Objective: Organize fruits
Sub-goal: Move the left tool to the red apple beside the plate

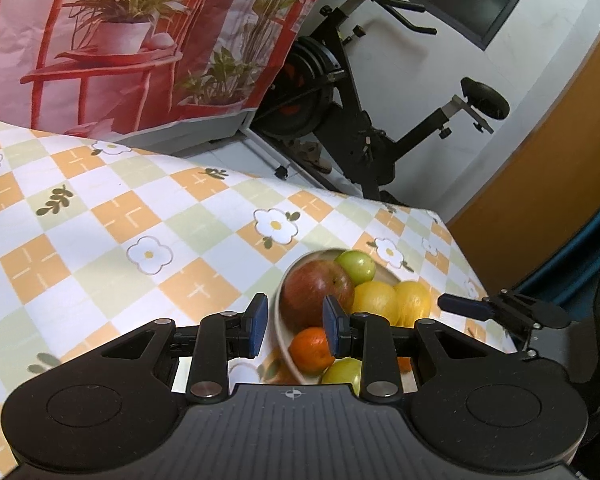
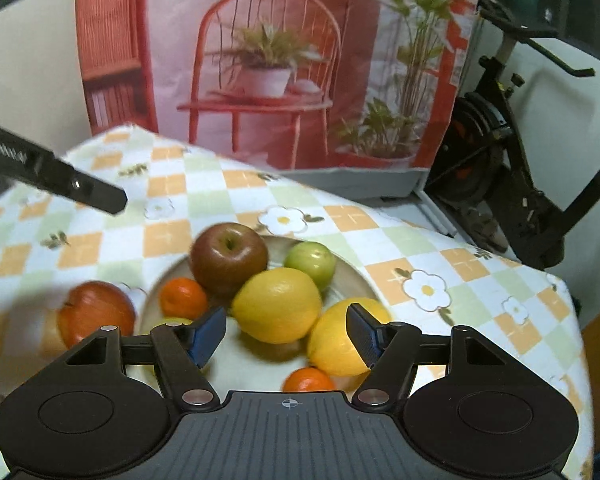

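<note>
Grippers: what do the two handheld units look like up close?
Both the left gripper and right gripper are matte black, with ribbed bodies bearing a white crosshair mark, round side housings, silver pivot screws, and angular linkage arms ending in blue fingertip pads.

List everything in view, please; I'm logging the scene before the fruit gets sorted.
plate: one, beige, on the tablecloth
red apples: two, red; one in the plate, one on the cloth to its left
lemons: two, yellow, in the plate
oranges: two, orange, in the plate
green fruits: two, green, in the plate, one mostly hidden
tablecloth: one, orange-green-white checks with flowers
backdrop: one, red chair print, behind the table
exercise bike: one, black, beside the backdrop
left tool: black, blue pads, at the plate's rim
right tool: same colours, open over the lemons
</note>
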Tool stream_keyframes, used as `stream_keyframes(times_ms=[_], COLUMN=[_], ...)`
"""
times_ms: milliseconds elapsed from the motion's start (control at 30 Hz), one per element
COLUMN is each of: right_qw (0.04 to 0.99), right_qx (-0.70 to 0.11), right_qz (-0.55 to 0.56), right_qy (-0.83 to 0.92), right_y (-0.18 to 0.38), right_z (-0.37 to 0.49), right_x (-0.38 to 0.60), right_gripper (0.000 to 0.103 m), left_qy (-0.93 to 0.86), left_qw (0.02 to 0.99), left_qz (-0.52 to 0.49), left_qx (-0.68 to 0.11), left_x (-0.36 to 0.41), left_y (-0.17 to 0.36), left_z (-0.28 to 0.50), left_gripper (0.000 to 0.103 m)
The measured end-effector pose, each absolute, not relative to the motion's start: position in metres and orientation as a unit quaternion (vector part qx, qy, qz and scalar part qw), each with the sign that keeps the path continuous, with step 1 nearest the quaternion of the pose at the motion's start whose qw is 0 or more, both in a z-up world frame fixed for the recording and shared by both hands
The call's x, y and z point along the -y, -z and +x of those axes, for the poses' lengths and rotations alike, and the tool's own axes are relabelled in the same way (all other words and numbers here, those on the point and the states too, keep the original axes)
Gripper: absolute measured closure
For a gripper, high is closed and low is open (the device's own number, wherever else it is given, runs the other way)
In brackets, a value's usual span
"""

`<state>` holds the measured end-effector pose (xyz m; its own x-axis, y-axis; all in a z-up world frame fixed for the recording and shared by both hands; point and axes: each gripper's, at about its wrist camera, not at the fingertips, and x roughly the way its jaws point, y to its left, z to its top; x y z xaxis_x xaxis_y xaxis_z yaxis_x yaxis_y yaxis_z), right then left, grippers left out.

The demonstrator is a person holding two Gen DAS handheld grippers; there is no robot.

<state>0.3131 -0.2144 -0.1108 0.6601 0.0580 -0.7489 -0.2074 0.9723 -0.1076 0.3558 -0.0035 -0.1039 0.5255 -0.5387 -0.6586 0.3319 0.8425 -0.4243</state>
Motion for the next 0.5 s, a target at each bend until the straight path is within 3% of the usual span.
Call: stream_keyframes(times_ms=[500], right_qw=[0.923], right_qx=[-0.371], right_qz=[-0.014], right_qy=[-0.102], right_y=[0.113], right_z=[0.270], right_x=[0.189], right_gripper=[0.040], left_qy=[0.261], left_qw=[0.851], left_qz=[-0.098], left_qx=[-0.445], left_x=[-0.004], left_y=[0.121], left_z=[0.338], left_gripper=[0.070])
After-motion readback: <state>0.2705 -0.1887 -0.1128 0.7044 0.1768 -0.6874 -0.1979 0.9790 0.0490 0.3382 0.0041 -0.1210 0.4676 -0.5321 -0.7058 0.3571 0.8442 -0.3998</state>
